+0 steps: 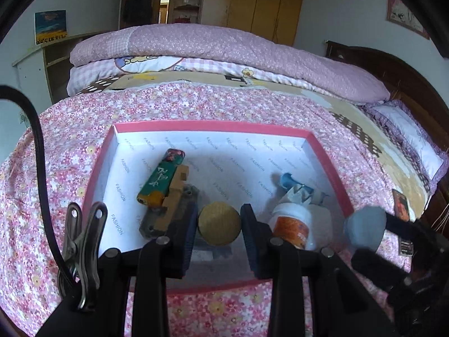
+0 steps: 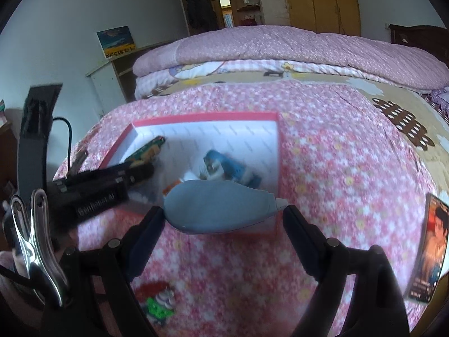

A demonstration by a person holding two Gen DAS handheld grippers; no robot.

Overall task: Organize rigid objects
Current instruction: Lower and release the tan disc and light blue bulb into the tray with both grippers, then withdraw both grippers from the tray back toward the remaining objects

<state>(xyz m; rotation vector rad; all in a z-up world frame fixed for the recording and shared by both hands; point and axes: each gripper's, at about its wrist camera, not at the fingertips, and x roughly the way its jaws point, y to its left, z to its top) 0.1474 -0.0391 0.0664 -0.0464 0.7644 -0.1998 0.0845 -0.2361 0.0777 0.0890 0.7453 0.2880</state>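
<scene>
- Step in hand, my read: both grippers are dropping items into the pink box (image 1: 331,165) on the floral bedspread (image 1: 70,146).
- Left gripper (image 1: 219,223): jaws partly closed around the tan ball (image 1: 219,223), pads at or very near its sides. It sits low over the near part of the box floor. Firm contact or just released: cannot tell.
- Right gripper (image 2: 223,214): jaws wide, grey-blue bulb blower (image 2: 213,212) spans between them, round end touching the left finger, white nozzle tip just short of the right one. Looks lightly held, if at all; view is motion-blurred.
- Blower hangs over the box's near right corner, partly above the rim.
- To do it well: move the blower further inward past the rim before opening, else it could tip out onto the bedspread.
- Release the ball low; it will roll. Free floor lies mid-box, between the green lighter (image 1: 161,178) on wooden blocks (image 1: 171,205) at left and the white bottle (image 1: 293,223) at right.
- Keep the two grippers apart; they sit close at the near edge.
- Loose on the bedspread outside: picture card (image 2: 429,252), small green toy (image 2: 158,304).
</scene>
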